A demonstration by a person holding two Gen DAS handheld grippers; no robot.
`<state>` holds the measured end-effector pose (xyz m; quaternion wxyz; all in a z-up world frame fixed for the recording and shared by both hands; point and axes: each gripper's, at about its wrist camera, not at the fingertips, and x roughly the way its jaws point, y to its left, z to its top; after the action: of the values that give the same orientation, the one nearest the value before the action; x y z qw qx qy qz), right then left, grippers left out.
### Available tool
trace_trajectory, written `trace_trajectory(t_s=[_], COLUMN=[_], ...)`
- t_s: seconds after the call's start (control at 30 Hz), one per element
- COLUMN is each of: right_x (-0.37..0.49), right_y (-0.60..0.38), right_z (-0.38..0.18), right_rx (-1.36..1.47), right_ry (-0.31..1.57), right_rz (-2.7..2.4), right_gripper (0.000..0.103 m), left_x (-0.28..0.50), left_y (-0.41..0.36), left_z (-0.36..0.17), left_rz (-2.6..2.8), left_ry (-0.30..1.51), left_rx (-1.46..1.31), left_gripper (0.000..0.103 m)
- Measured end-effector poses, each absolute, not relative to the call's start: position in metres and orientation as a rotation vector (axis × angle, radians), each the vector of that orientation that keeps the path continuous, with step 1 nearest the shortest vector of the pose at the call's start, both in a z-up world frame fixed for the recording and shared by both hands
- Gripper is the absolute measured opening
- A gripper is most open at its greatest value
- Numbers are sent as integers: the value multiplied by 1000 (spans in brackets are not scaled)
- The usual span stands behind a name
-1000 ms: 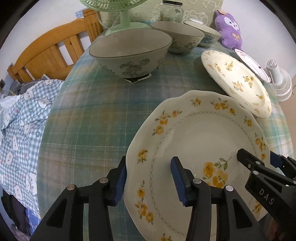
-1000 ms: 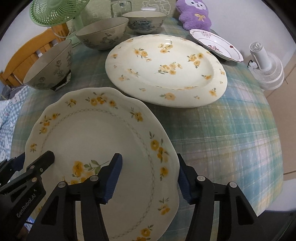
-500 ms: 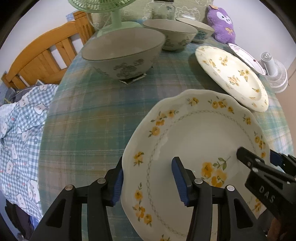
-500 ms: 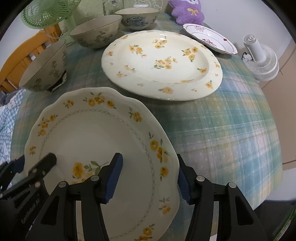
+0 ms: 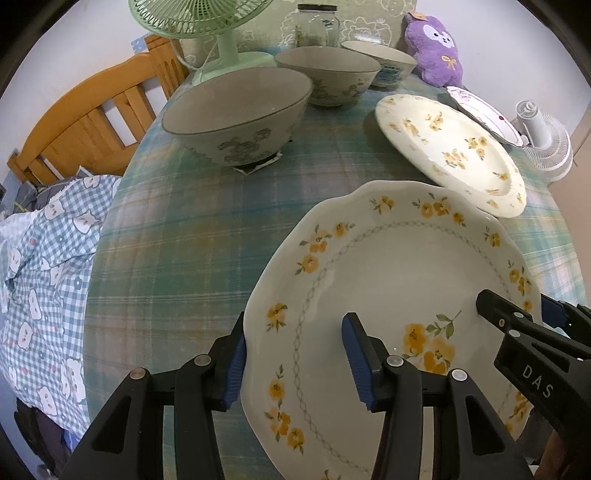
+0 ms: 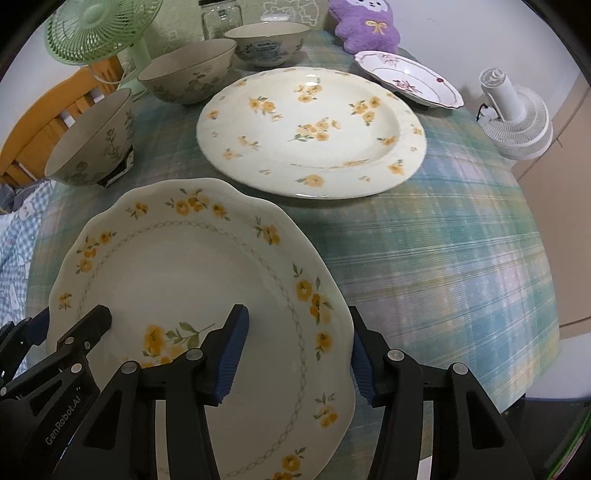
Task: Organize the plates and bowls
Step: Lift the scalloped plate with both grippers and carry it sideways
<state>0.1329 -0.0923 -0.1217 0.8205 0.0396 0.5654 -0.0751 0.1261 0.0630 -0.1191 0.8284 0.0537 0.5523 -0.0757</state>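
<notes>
A scalloped white plate with yellow flowers [image 5: 399, 266] [image 6: 184, 269] hangs just above the plaid tablecloth [image 6: 424, 258], held at both sides. My left gripper [image 5: 295, 354] [image 6: 72, 317] is shut on its left rim, one pad outside the edge and one on the inner face. My right gripper [image 6: 295, 350] [image 5: 513, 306] grips the right rim the same way, and its jaws are closing. Beyond lie a large oval flowered plate [image 6: 310, 129], a small pink-flowered plate [image 6: 410, 77] and three bowls: a near grey one [image 5: 236, 110], a second grey one [image 5: 328, 74] and a blue-patterned one [image 5: 380, 59].
At the table's far edge stand a green fan [image 5: 207, 22], a glass jar [image 5: 317, 22] and a purple plush toy [image 5: 436, 48]. A white fan [image 6: 513, 118] sits off the right edge. A wooden frame [image 5: 92, 110] and checked cloth [image 5: 44, 277] lie to the left.
Both grippers have kept their hold on the scalloped plate. The bowls and the oval plate have shifted only slightly in view. The right jaws look a little narrower.
</notes>
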Motion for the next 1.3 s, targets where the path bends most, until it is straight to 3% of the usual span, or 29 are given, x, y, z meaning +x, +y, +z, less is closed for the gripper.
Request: trace_trajectory(t_s=[1.3], right_x=[118], right_y=[-258], right_z=[-100], right_rx=[49], right_ry=[1189], right_rz=[-148], right_gripper=[55], left_x=[102], left_y=[-95], left_z=[-107], left_rz=[-150], left_ry=[1152], left_rx=[71], left_gripper=[49])
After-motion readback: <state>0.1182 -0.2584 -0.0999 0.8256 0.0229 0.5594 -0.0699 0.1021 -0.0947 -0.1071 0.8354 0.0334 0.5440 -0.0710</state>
